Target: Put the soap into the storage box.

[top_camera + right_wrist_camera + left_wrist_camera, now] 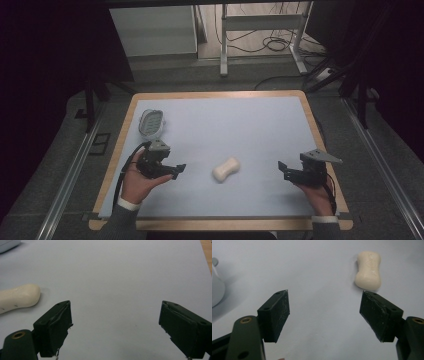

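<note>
Cream soap (226,169) lies flat mid-table, between both grippers, w/ nothing touching it. Left gripper (176,171) has jaws wide, empty, aimed at the soap, prob. lining up a grab. Right gripper (283,170) also wide open, empty, parked off to the side. Soap dish (151,123) sits far-left, prob. the drop spot.

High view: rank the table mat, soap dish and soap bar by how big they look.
1. Table mat, by far the largest.
2. Soap dish.
3. Soap bar, slightly smaller than the dish, though it lies nearer the camera.
</note>
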The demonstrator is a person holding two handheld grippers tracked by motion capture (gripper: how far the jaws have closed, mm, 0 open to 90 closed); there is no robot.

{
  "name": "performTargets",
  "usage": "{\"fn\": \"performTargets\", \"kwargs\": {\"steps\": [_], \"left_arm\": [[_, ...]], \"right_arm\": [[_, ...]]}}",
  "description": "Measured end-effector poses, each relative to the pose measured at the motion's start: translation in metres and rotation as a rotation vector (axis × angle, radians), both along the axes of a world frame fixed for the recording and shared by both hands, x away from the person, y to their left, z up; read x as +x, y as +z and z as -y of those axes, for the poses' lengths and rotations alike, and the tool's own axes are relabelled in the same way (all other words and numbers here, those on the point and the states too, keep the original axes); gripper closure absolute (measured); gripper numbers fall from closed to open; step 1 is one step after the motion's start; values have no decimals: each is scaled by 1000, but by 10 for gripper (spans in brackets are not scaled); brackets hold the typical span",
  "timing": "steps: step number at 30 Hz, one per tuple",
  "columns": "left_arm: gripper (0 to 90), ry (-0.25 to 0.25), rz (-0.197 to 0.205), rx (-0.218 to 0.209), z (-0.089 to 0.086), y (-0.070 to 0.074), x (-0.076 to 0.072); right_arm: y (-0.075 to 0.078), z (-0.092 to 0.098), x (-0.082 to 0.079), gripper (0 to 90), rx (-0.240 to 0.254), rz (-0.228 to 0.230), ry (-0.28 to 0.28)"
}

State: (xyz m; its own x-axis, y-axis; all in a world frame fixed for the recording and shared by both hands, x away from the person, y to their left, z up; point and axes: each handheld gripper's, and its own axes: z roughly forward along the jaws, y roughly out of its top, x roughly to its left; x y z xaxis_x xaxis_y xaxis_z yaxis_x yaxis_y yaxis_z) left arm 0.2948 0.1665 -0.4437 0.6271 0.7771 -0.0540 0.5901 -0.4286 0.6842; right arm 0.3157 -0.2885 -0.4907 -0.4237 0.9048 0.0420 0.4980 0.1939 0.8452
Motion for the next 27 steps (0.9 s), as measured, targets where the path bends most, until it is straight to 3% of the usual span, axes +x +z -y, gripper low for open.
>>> {"fn": "performTargets", "kwargs": {"steps": [12,27], "left_arm": [[248,-48,-9,20,26,4,9],[250,-122,-42,43,68,-3,20]], "right_arm": [[0,2,0,111,-5,-4,3],[-1,3,1,111,-6,-11,2]]}}
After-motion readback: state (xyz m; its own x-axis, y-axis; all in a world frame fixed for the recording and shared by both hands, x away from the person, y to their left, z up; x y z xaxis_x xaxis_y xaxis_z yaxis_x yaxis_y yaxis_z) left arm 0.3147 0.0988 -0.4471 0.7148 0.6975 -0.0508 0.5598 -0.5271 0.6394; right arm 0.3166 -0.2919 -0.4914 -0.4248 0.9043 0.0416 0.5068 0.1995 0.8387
